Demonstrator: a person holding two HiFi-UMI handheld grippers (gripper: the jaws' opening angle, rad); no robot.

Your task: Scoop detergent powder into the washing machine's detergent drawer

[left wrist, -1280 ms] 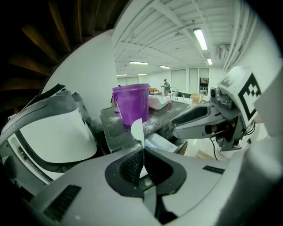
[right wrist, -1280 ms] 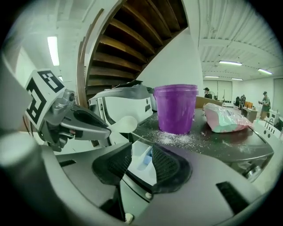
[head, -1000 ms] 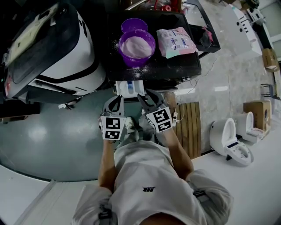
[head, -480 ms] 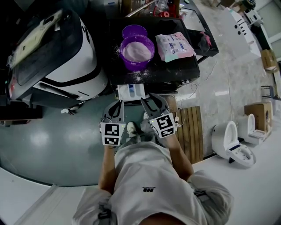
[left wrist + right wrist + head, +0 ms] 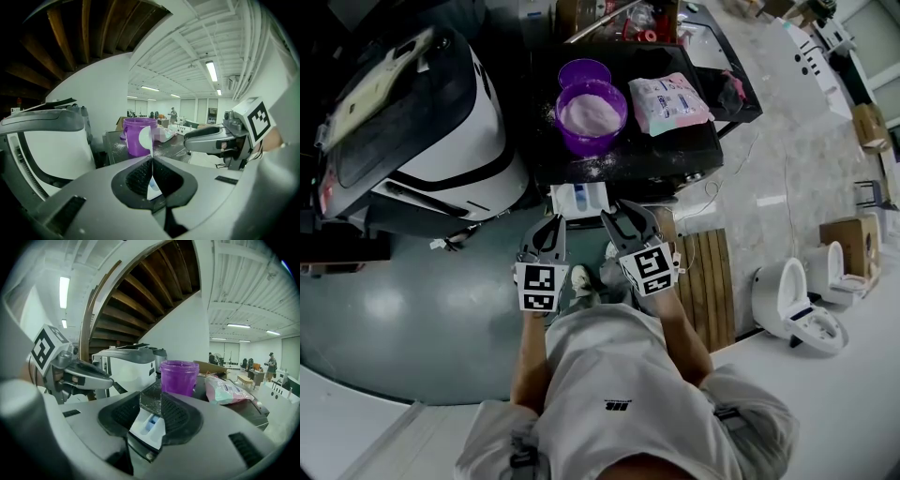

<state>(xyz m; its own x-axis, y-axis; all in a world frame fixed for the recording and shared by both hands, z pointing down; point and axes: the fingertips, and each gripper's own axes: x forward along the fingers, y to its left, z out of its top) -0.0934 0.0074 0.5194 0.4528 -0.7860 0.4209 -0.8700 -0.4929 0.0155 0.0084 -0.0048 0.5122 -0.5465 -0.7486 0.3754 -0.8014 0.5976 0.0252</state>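
The white detergent drawer (image 5: 578,199) stands pulled out from the front of the dark-topped washing machine (image 5: 675,150). On that top sit a purple bowl of pale powder (image 5: 591,112), a smaller purple cup (image 5: 584,72) behind it and a pink detergent bag (image 5: 668,97). My left gripper (image 5: 546,234) and right gripper (image 5: 622,220) hover side by side just in front of the drawer, both shut and holding nothing. In the right gripper view the drawer (image 5: 147,425) shows below the closed jaws, with the bowl (image 5: 178,376) beyond. The left gripper view has the bowl (image 5: 139,136) straight ahead.
A large white and black machine (image 5: 412,112) stands to the left. A wooden pallet (image 5: 703,272) lies on the floor at the right, with white fixtures (image 5: 792,300) and a cardboard box (image 5: 848,239) farther right. My shoes (image 5: 581,278) are below the grippers.
Both grippers edged a little closer to the drawer and then held still. Nothing was picked up or let go.
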